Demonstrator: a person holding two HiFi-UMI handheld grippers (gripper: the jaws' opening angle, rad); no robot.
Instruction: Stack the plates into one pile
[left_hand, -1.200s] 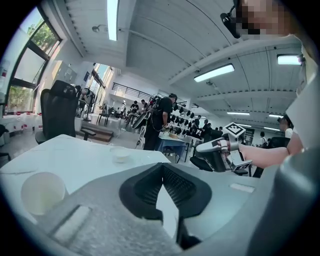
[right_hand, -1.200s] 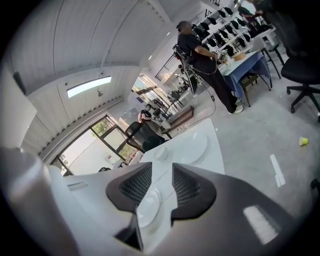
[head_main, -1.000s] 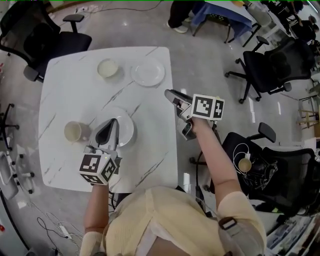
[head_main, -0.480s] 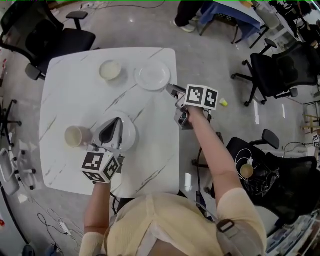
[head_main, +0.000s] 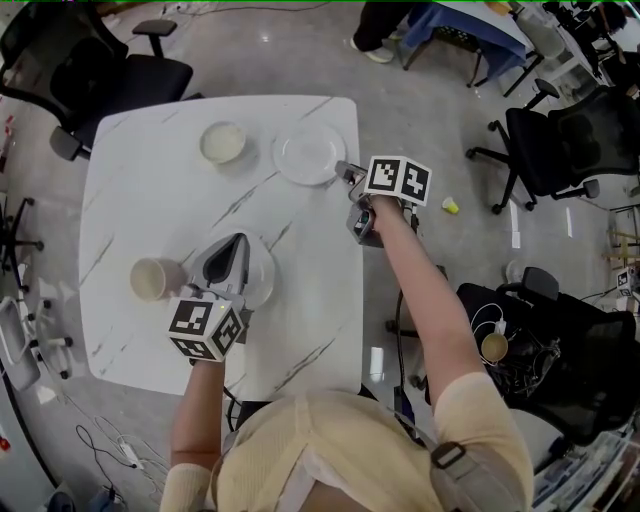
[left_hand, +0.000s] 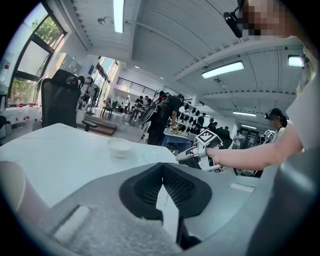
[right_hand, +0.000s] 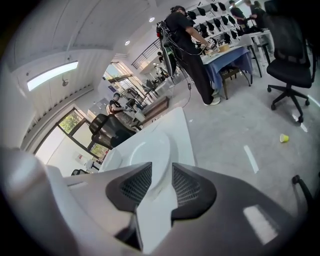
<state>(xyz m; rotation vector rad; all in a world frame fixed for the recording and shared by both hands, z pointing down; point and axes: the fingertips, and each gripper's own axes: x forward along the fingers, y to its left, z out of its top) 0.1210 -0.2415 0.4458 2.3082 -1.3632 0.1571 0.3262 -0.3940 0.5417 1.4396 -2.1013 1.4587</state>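
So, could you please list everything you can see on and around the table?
table: one, white marbled, centre.
far plate: one, white, by the table's far right edge.
near plate: one, white, below the left gripper.
bowl: one, cream, left of the far plate.
cup: one, cream, near left.
office chairs: several, black, round the table.
left gripper: shut, over the near plate.
right gripper: open, at the far plate's rim.
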